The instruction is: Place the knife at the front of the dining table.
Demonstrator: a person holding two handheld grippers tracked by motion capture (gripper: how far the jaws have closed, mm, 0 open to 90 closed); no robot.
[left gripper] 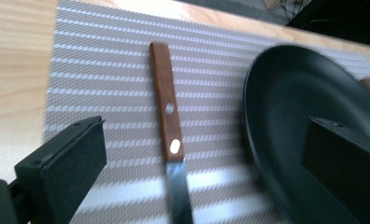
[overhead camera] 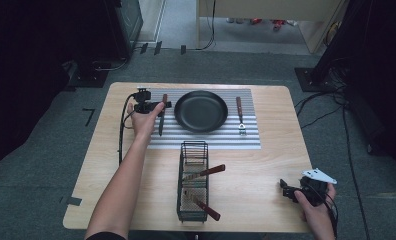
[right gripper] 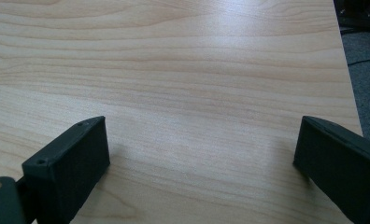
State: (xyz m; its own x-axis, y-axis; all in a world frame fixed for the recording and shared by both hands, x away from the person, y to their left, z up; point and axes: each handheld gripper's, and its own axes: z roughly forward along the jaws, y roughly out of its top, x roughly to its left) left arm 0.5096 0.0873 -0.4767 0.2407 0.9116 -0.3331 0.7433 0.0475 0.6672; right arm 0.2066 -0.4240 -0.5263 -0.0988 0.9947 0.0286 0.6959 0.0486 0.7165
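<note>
A knife (left gripper: 170, 140) with a brown wooden handle and two pale rivets lies flat on the striped placemat (left gripper: 103, 88), just left of the black plate (left gripper: 286, 107), handle pointing to the far side.

You have no text, label, brand, number or sign to read anywhere here: not on the knife (left gripper: 167, 112) handle, the dark plate (overhead camera: 201, 111), the striped mat (overhead camera: 251, 137), the wire basket (overhead camera: 192, 182), or the bare tabletop (right gripper: 197, 70).
</note>
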